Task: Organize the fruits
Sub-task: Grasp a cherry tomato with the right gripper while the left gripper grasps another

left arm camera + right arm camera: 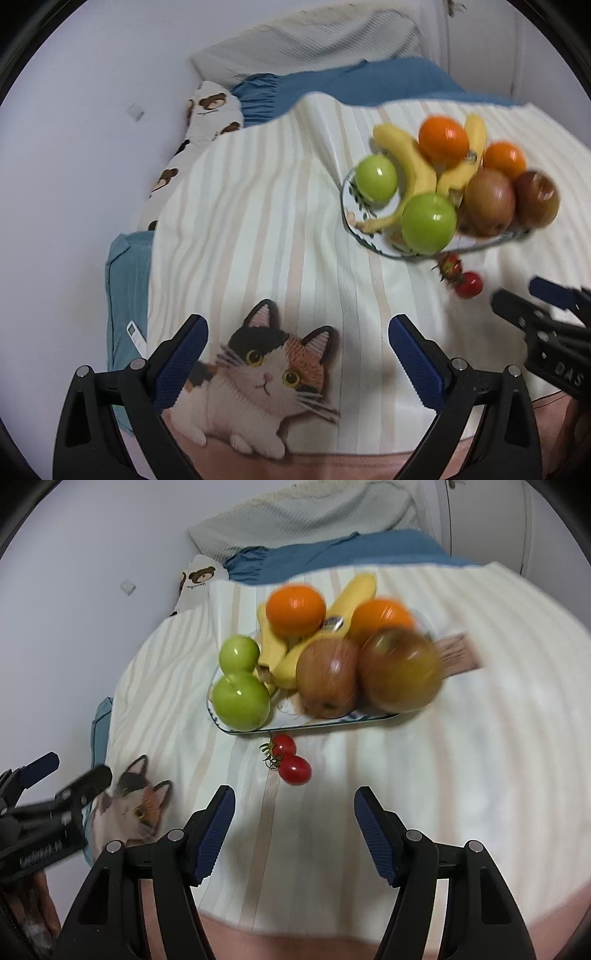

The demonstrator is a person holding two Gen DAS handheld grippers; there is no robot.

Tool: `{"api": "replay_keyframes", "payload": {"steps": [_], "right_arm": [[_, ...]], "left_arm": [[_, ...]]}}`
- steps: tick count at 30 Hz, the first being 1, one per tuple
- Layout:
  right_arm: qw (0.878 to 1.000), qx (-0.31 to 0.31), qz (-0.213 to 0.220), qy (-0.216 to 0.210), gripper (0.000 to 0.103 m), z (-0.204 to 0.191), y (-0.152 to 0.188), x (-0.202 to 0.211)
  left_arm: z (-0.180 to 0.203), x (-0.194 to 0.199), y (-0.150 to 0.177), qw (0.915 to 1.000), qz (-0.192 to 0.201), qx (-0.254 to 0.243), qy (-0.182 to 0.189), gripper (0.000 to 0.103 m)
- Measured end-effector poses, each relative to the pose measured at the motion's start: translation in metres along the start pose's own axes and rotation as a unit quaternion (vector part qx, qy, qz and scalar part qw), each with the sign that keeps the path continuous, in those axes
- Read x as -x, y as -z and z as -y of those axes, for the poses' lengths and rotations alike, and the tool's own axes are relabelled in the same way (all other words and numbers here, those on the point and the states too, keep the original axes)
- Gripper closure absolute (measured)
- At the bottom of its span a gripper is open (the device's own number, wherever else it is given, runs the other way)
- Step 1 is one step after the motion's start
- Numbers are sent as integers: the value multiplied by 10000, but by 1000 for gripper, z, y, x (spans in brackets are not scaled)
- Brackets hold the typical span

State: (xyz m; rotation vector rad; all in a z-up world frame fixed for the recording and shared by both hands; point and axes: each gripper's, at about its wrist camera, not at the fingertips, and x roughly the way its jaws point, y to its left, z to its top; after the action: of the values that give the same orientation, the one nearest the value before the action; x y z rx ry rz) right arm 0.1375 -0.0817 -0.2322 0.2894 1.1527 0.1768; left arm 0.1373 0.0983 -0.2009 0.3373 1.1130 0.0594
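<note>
Striped blanket (pixel 480 738) bears plate (pixel 240 731) holding apples (pixel 242 701), bananas (pixel 280 664), oranges (pixel 295 607).

A plate (pixel 258 728) sits on the blanket (pixel 480 757) ahead of me, heaped with fruit: two apples (pixel 240 698) at its left, bananas (pixel 280 653) behind them, oranges (pixel 295 605) at the back, two more apples (pixel 328 679) at the right. Two tomatoes (pixel 291 760) lie on the blanket just before the plate, ahead of my right gripper (pixel 295 823). My left gripper (pixel 297 350) hangs over the cat picture (pixel 266 384), well left of the plate.
</note>
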Motion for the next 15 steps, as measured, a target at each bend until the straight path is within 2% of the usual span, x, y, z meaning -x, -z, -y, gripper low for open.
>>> {"api": "replay_keyframes", "payload": {"steps": [7,11,14,15], "right_arm": [[9998,-104,-141,-108,35,-5,-11,-58],[9995,-56,-305,34,49,-8,-15,-84],[9993,139,-310,173,68,-12,-14,-88],[9992,163,-316,166,69,-12,-14,-88]], "left_arm": [[9,-30,-9,9997,-159,-142,115,8],[13,-41,-13,9985,-362,-8,405,13],[19,-47,-17,9970,-499,84,580,21],[21,-48,-17,9966,-523,117,632,21]]}}
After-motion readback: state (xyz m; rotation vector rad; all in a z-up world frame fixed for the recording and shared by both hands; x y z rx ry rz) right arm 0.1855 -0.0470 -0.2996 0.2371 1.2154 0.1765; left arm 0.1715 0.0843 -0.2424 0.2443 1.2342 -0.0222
